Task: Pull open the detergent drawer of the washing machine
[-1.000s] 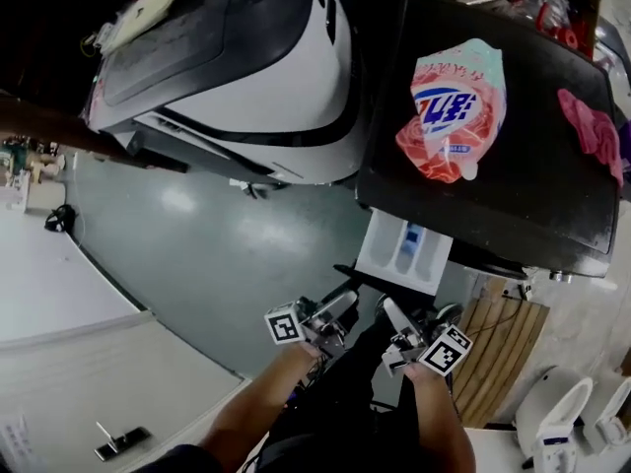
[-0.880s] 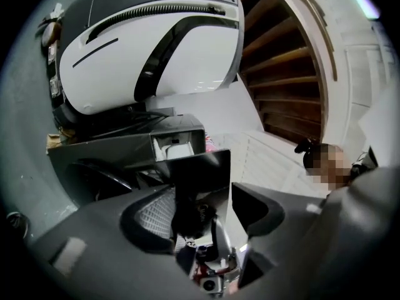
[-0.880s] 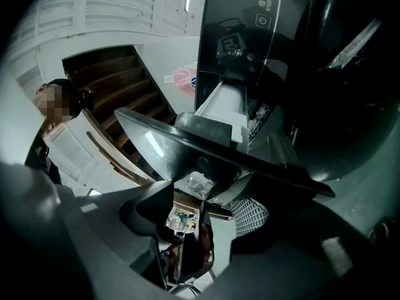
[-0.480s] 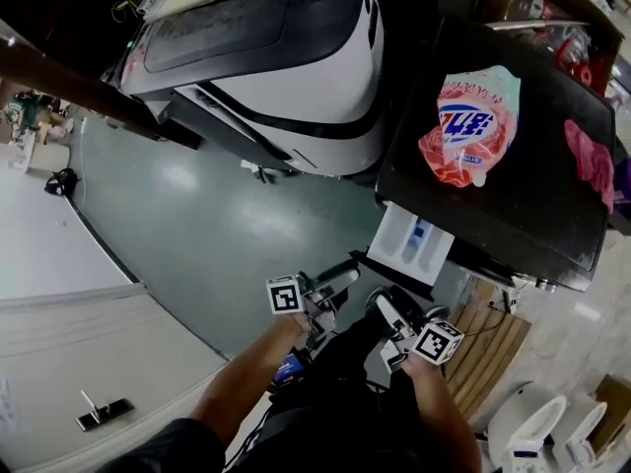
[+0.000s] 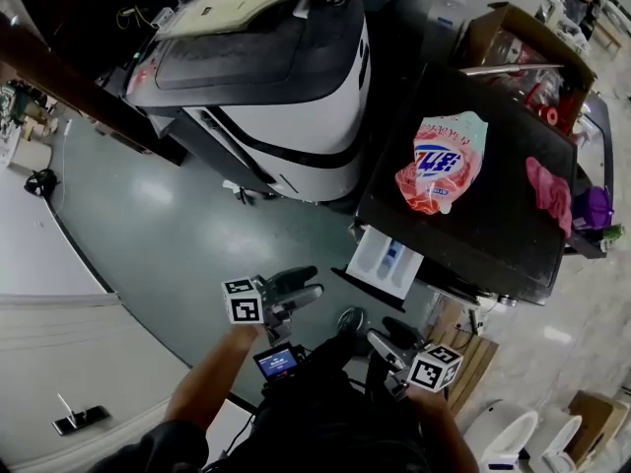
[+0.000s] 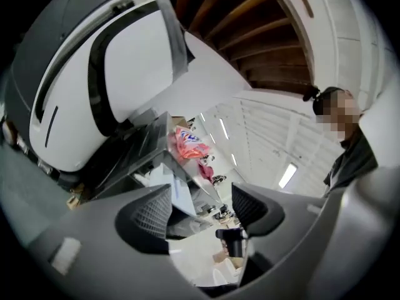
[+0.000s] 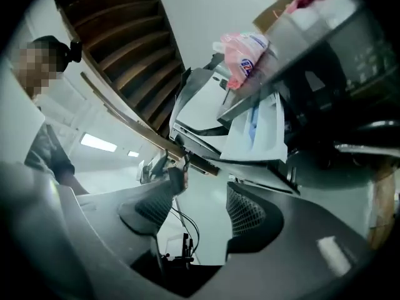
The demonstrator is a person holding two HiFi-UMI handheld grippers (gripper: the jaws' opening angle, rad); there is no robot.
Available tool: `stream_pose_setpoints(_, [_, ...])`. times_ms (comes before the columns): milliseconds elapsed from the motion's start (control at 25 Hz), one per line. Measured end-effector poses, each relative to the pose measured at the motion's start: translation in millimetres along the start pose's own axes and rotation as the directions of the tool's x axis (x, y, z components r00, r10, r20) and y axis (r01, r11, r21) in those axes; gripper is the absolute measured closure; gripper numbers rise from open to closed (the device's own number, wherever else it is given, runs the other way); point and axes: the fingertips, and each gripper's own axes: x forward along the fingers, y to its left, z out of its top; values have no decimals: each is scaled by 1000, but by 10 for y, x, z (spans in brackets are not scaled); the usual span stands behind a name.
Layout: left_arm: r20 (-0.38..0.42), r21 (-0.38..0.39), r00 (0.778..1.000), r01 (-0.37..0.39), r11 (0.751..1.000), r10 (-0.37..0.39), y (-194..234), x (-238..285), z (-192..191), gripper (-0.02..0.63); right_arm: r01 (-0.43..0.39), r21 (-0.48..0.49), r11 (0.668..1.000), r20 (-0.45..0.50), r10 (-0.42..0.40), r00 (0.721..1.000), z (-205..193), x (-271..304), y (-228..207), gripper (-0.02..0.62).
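Centre of frame: the white detergent drawer [image 5: 385, 261] already juts from the black washing machine [image 5: 493, 235]; below it, the left claw [image 5: 306, 286] is released and empty; the right claw [image 5: 373, 328] is released, its jaws just narrowing slightly, and empty; any further pull should probably run straight and level.

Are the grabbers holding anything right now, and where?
Nothing is held. The left gripper and right gripper are both open and empty; the right one's fingers have just been closing slightly on nothing. The detergent drawer stands pulled out, untouched.
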Motion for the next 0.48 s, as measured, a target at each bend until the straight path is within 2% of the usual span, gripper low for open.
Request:
stream_pose_setpoints(80, [6,71,1000,2,997,-3,-171,-35,181,276,19,-74,997,13,-18,1000,155,-147,91,387])
stream_pose_setpoints(160, [13,142,1000,15,990,-17,-377,-72,354,276,45,-151,988,40,-39,998,348,-271,217,526])
stream_pose_setpoints(200, [18,178,1000,20,984,-24,-488,-85,441,276,58,-191,980,59,-48,997,458,-329,288,558])
stream_pose_setpoints(320, [35,297,999,3,955,-14,-782,-89,694,276,93,-329,940,127,-53,990,850,-498,627,581])
stream_pose_setpoints(480, [32,465,999,-37,885,25,-1142,-45,913,276,171,-513,841,242,-50,969,1366,-780,1136,580])
